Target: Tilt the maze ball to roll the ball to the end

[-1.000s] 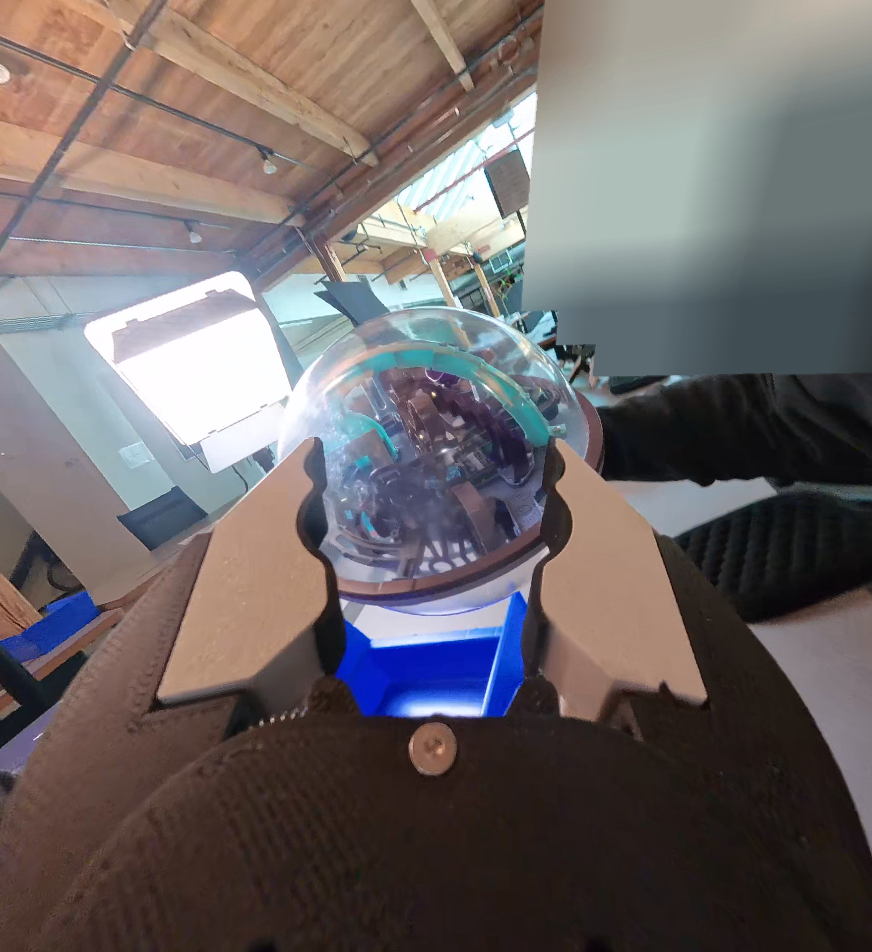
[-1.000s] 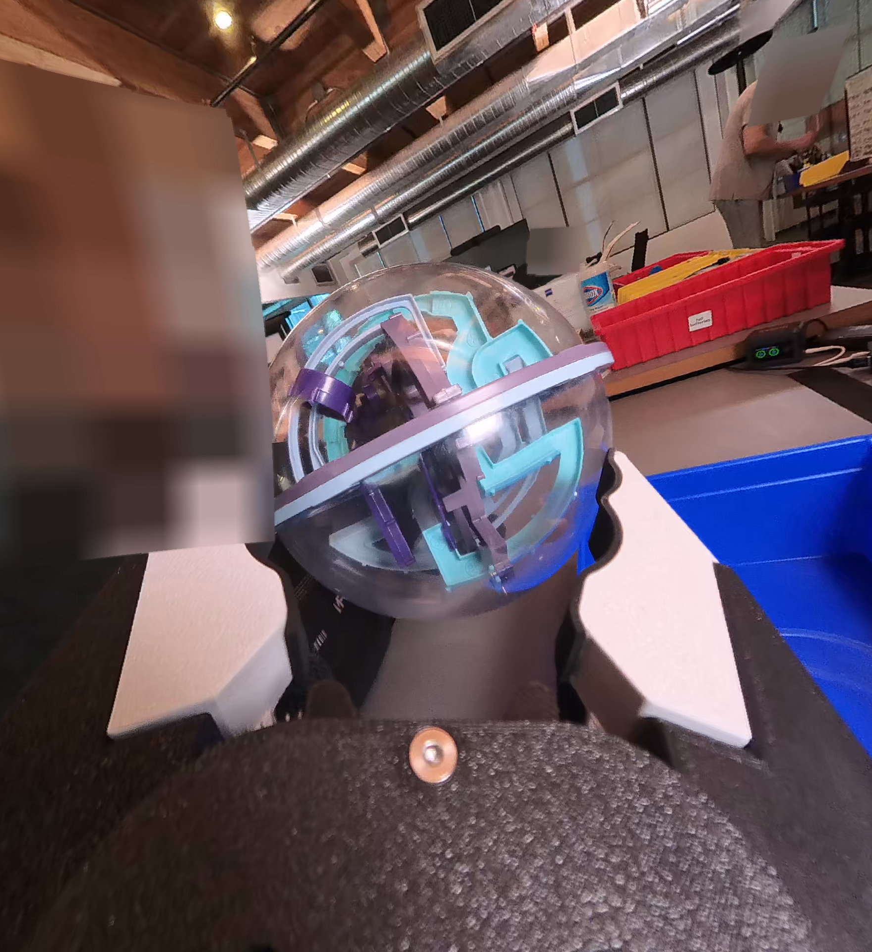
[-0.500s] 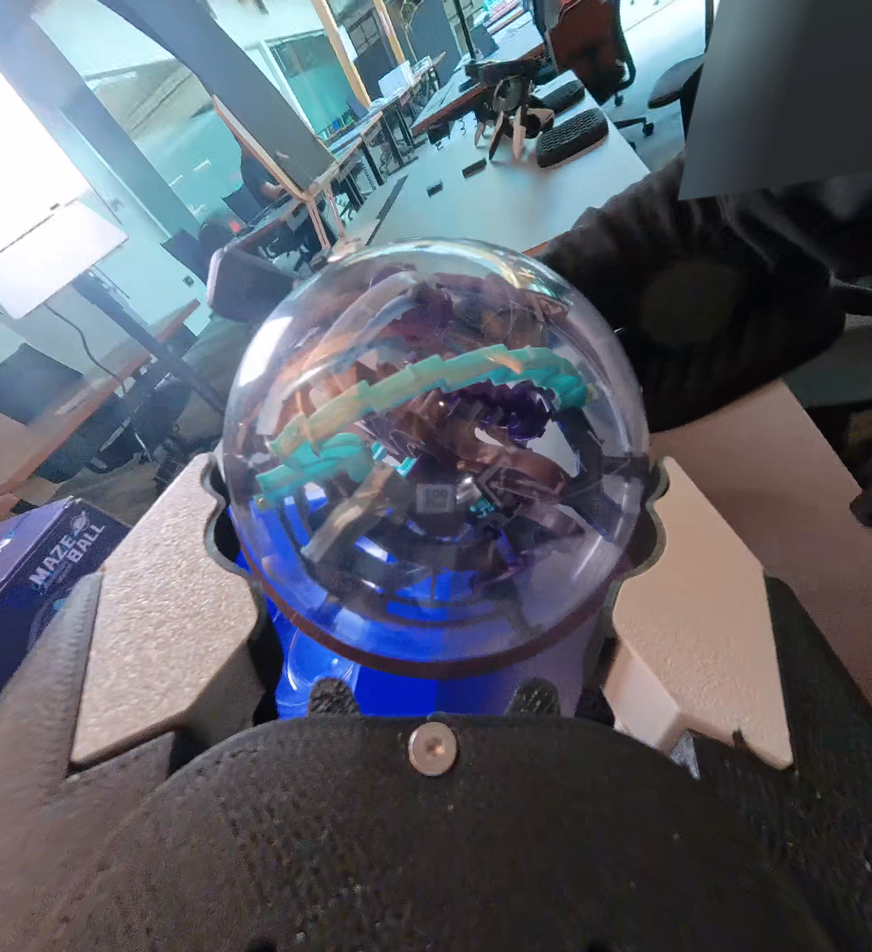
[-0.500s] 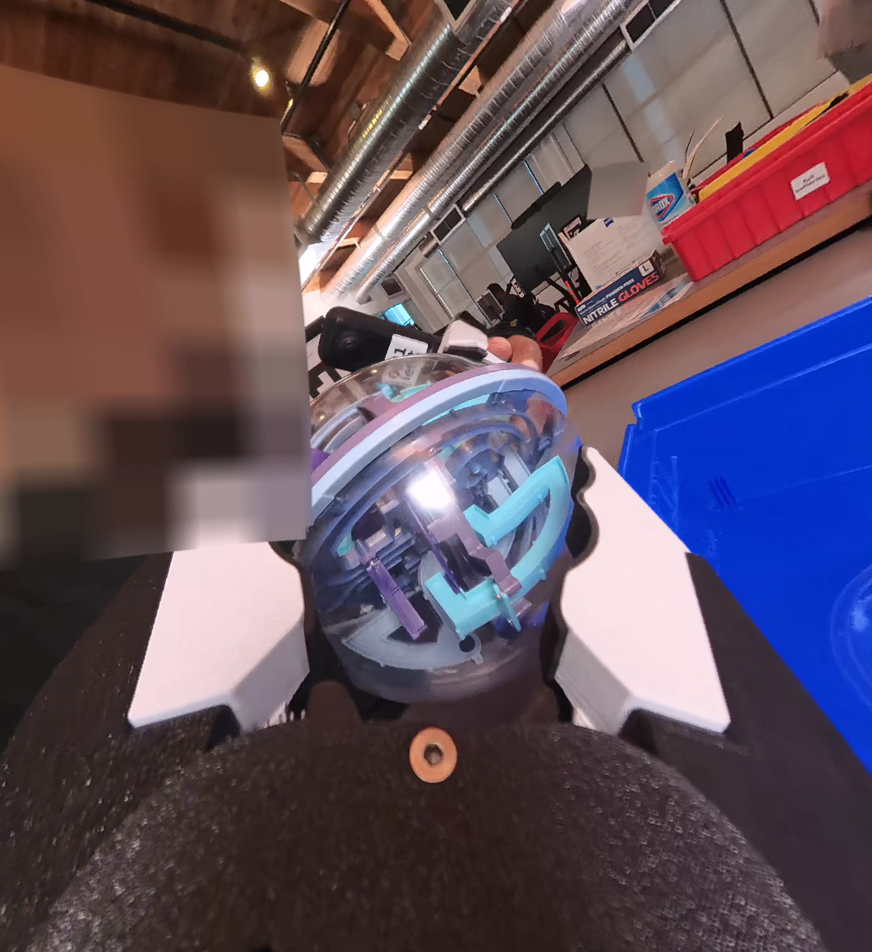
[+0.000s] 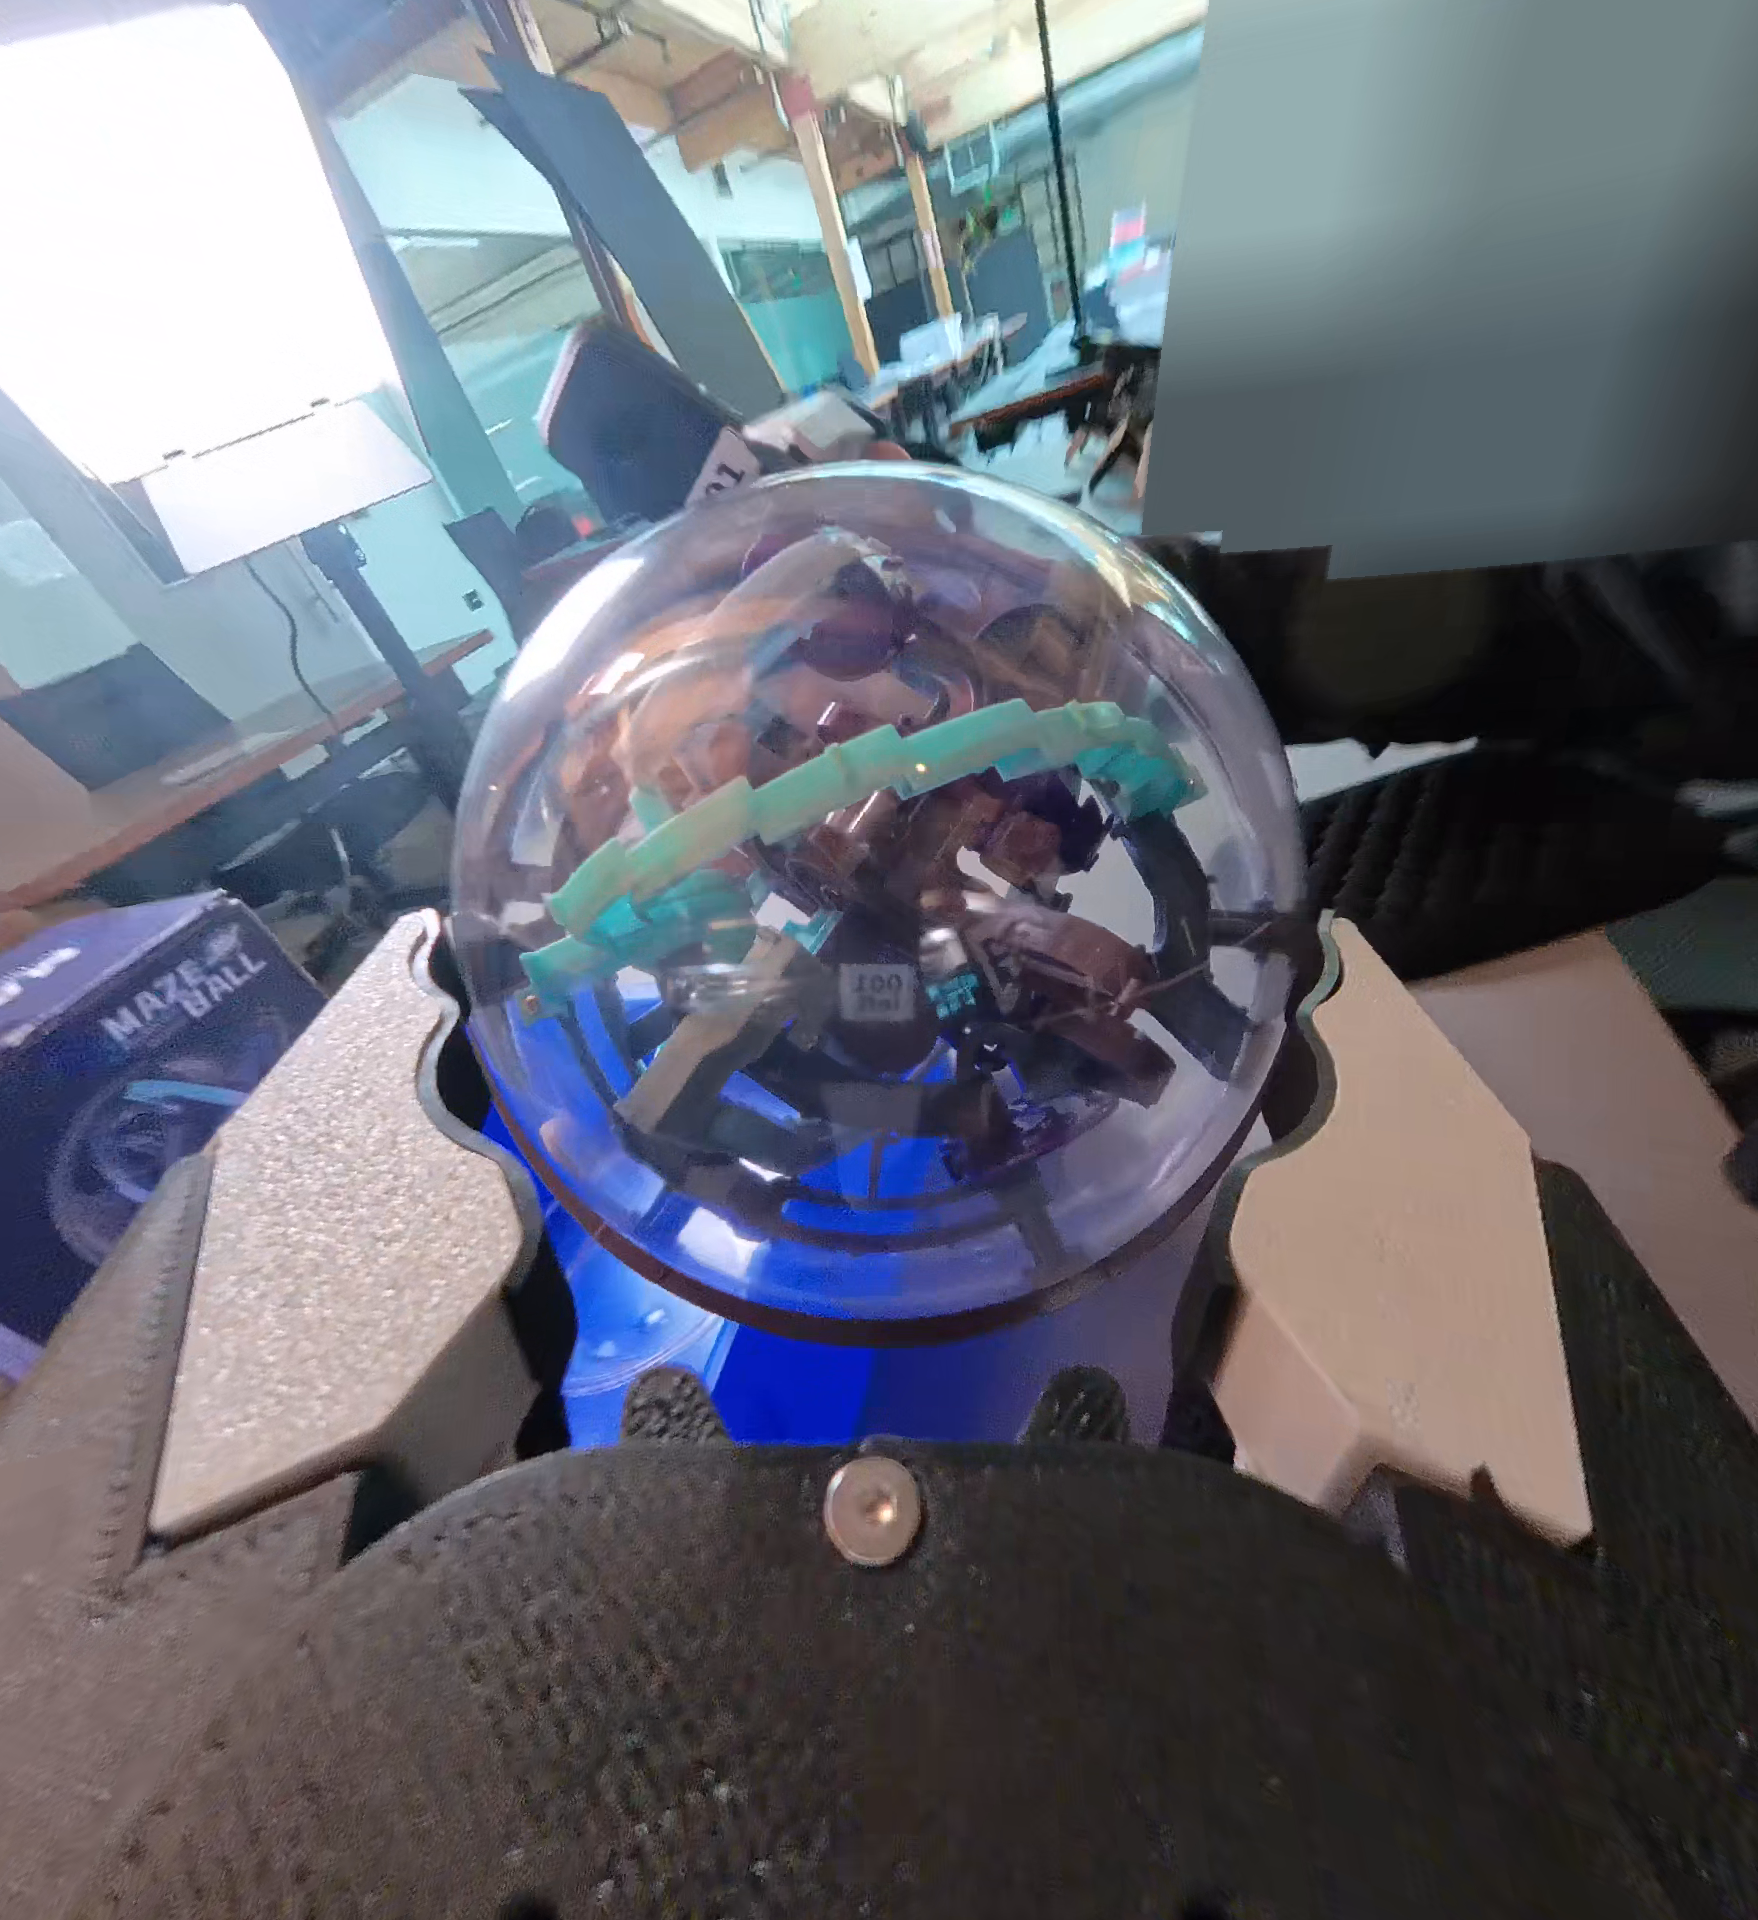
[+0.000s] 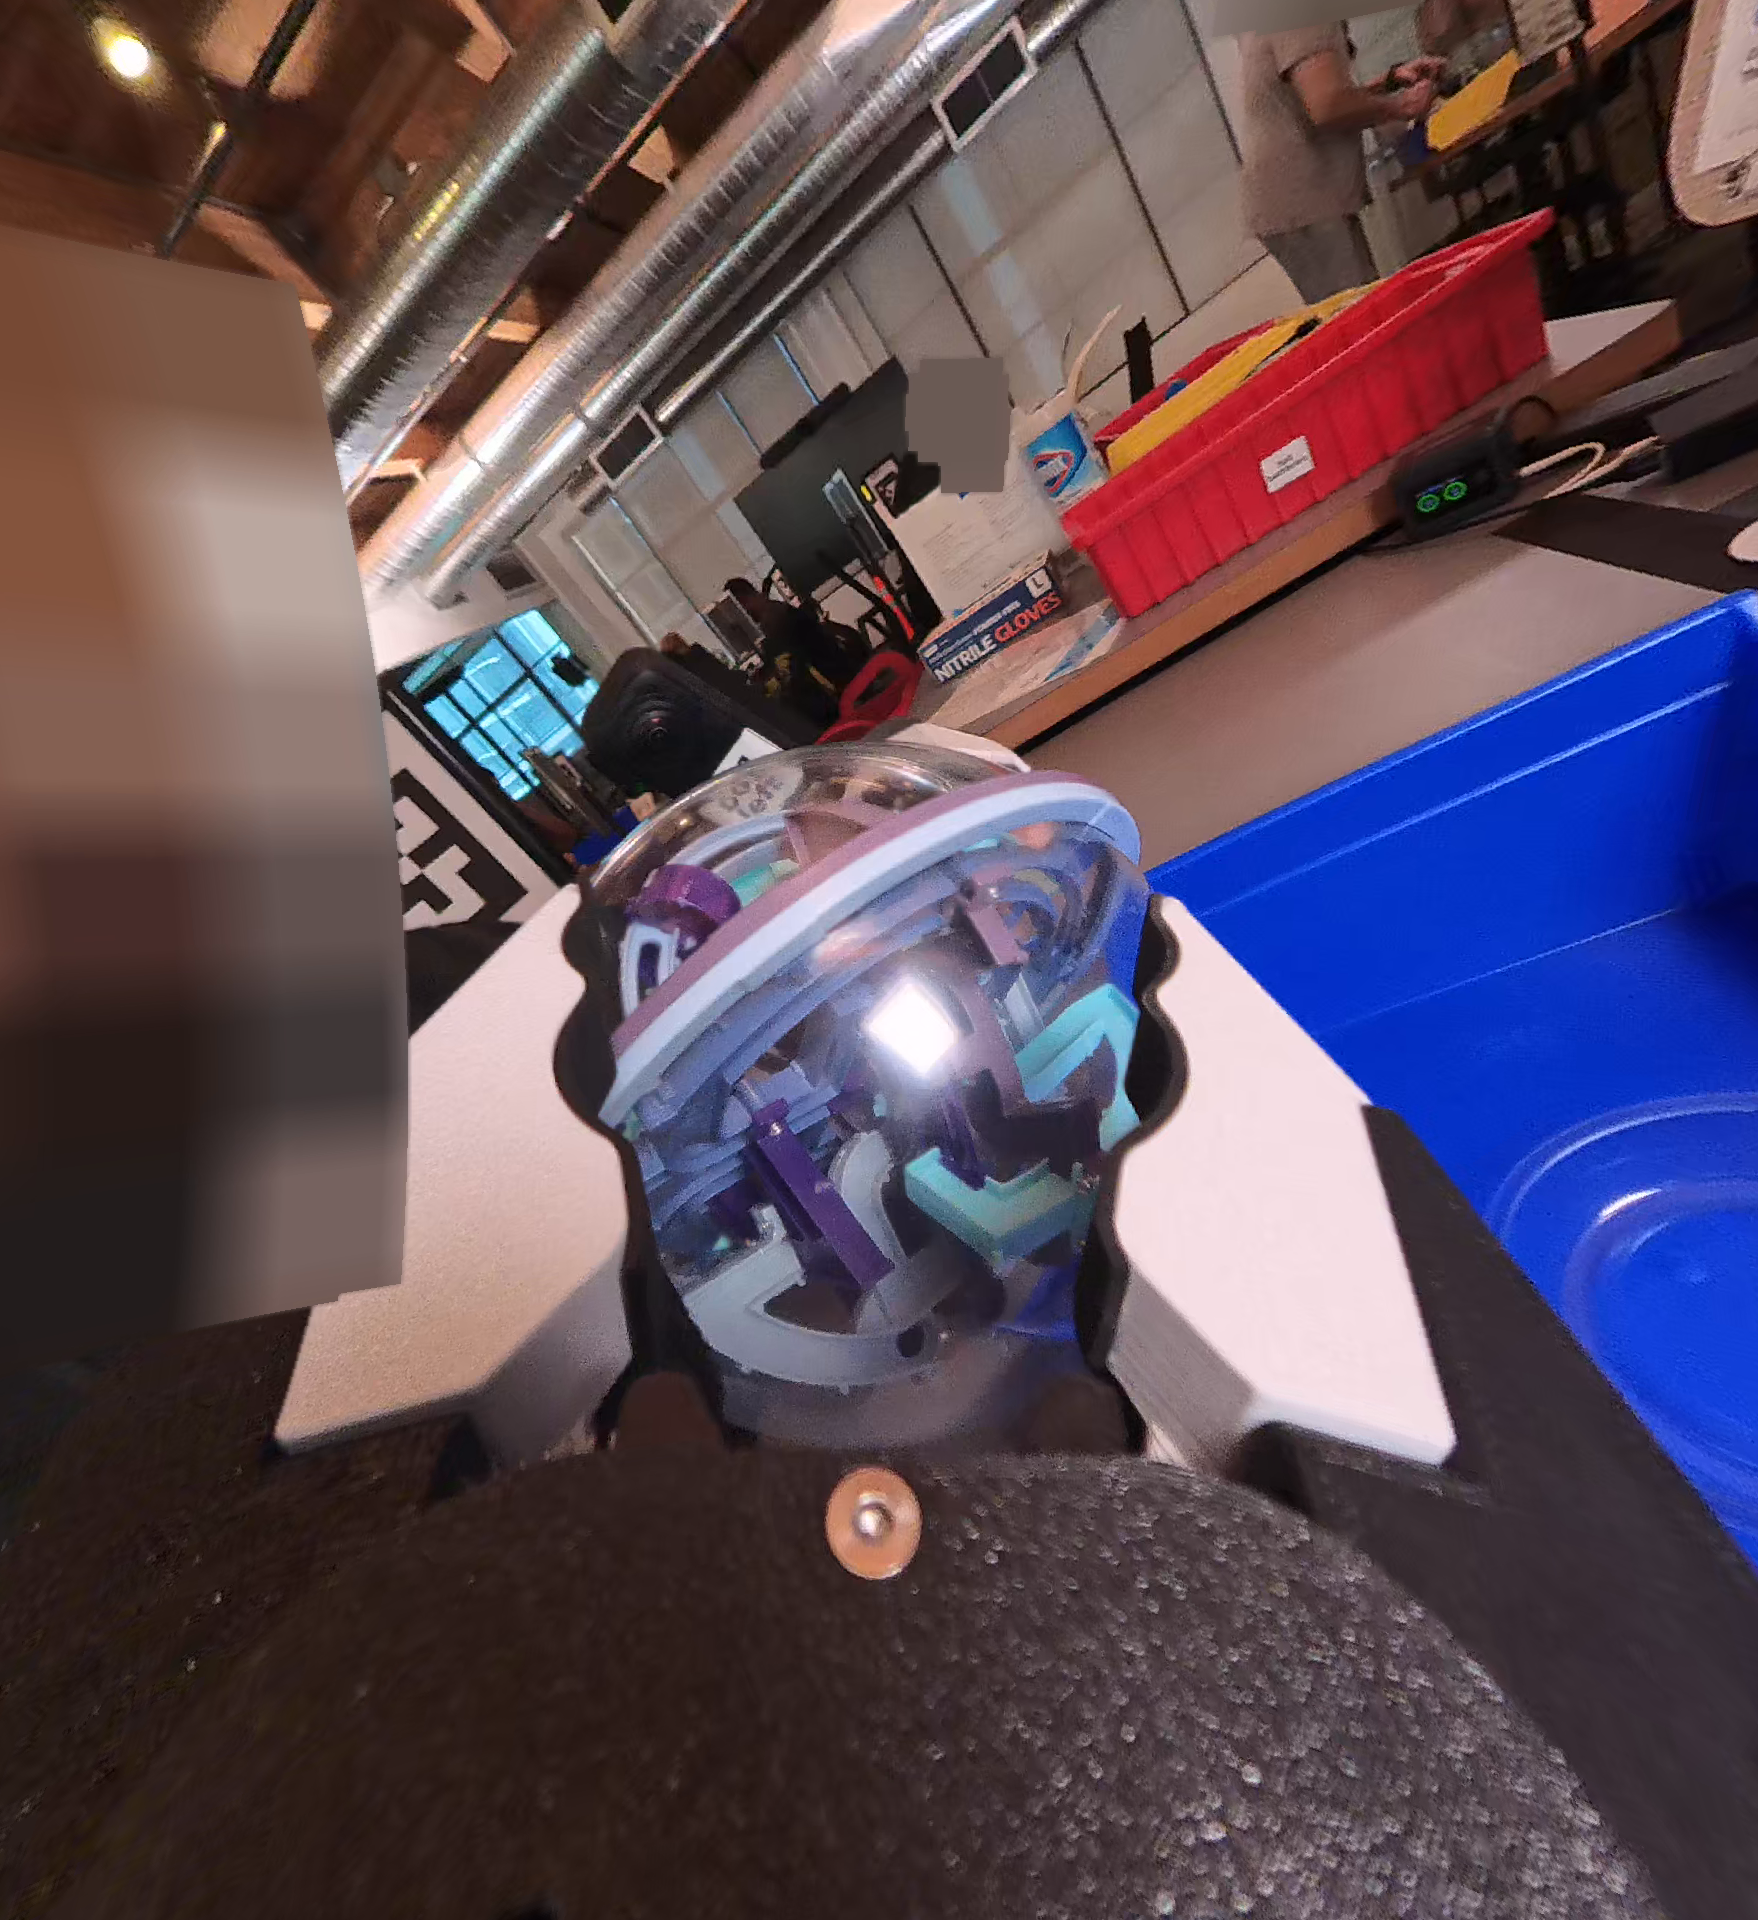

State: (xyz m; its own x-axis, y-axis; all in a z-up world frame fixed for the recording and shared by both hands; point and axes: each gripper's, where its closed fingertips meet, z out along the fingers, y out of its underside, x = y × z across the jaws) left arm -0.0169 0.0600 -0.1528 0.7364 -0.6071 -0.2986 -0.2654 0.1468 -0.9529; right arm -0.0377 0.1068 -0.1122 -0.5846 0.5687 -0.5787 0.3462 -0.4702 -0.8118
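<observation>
The maze ball [image 5: 875, 904] is a clear sphere with teal, purple and brown tracks inside, held in the air between both grippers. My left gripper [image 5: 875, 987] is shut on it, with a pale finger [image 5: 355, 1195] on each side. My right gripper [image 6: 870, 997] is shut on the same maze ball [image 6: 875, 1091] from the opposite side. There its lilac equator ring [image 6: 854, 894] slants up to the right. I cannot make out the small ball inside in either view.
A blue bin [image 6: 1581, 935] lies right of and below the ball; it also shows under the ball in the left wrist view [image 5: 833, 1382]. The dark maze ball box [image 5: 75, 1091] sits at the left. A red bin [image 6: 1322, 416] stands on a far table. A dark sleeve [image 5: 1529, 727] is behind the ball.
Both grippers have turned the ball while keeping hold. The left view swung down from the ceiling to the room. In the right view the ball sits deeper between the fingers, its ring steeper.
</observation>
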